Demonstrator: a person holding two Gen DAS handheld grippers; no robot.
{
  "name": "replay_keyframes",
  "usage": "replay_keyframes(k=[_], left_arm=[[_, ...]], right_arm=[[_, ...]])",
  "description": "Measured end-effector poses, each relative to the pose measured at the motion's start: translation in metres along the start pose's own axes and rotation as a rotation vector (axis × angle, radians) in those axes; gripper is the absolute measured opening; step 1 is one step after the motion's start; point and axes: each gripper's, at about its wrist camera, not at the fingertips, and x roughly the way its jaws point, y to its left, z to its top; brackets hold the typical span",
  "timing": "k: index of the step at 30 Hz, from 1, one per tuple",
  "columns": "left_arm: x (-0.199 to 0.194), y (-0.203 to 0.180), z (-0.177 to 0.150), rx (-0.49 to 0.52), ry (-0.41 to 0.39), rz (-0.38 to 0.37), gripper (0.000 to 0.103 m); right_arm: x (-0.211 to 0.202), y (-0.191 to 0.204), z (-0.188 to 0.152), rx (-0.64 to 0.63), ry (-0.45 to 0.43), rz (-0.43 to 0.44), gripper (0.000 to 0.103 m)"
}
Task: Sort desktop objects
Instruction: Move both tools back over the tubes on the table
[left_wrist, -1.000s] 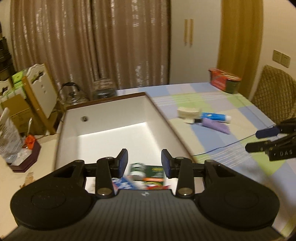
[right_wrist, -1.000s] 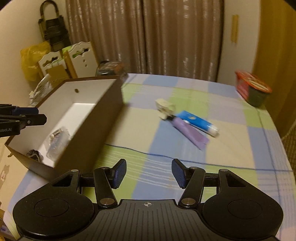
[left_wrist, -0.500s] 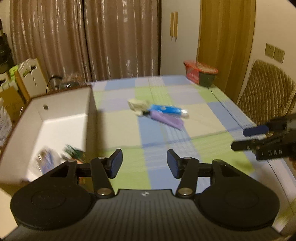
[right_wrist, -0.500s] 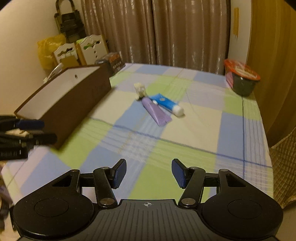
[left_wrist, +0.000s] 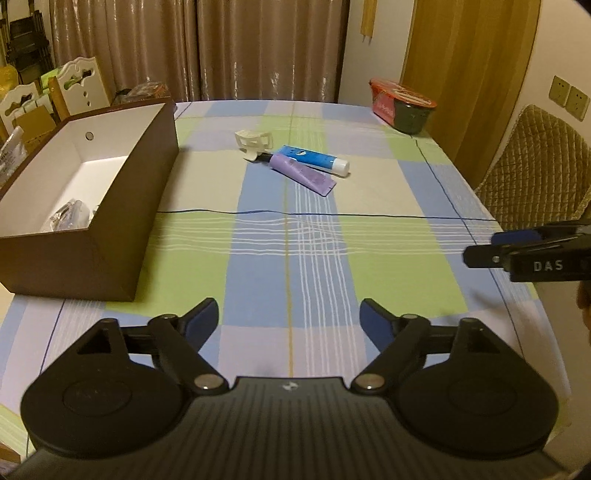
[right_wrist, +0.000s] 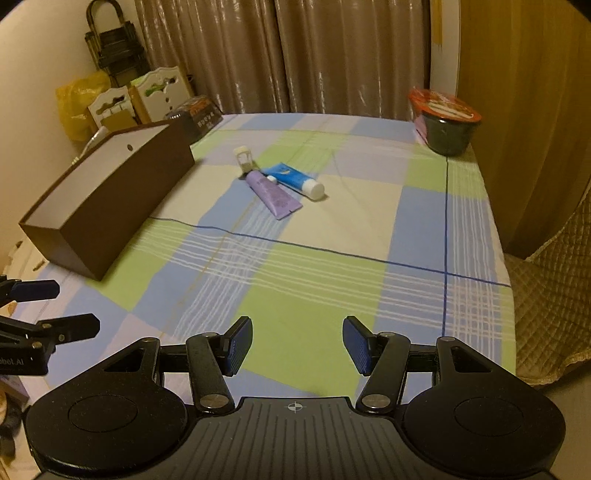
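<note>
A brown box with a white inside (left_wrist: 122, 206) (right_wrist: 110, 199) stands at the table's left and holds a clear packet (left_wrist: 70, 218). Mid-table lie a blue tube (left_wrist: 314, 158) (right_wrist: 295, 179), a purple tube (left_wrist: 303, 175) (right_wrist: 271, 192) and a white clip (left_wrist: 253, 142) (right_wrist: 244, 157), touching one another. My left gripper (left_wrist: 288, 321) (right_wrist: 40, 306) is open and empty over the near table edge. My right gripper (right_wrist: 297, 345) (left_wrist: 487, 247) is open and empty, near the front right.
A red-lidded instant noodle bowl (left_wrist: 406, 107) (right_wrist: 445, 122) stands at the far right corner. A quilted chair (left_wrist: 535, 162) is at the right edge. White chairs and bags (right_wrist: 122, 99) stand beyond the box. A dark container (right_wrist: 195, 118) sits behind the box.
My left gripper has pulled back from over the box to the near table edge and opened wider. My right gripper has also drawn back and turned right.
</note>
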Motion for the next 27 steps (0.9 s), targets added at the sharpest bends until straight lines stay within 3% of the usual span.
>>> replay_keyframes(k=[3,6,27], left_arm=[[-0.004,0.001,0.0,0.011,-0.015,0.016,0.098],[-0.004,0.004,0.0,0.011,-0.012,0.018,0.102],[-0.001,0.024,-0.003,-0.003,0.023,0.005,0.102]], right_arm=[[-0.001,0.002,0.003,0.005,0.0,-0.01,0.058],[-0.003,0.006,0.005,0.022,-0.009,-0.002,0.058],[0.012,0.027,0.012,0.017,0.01,-0.001,0.058]])
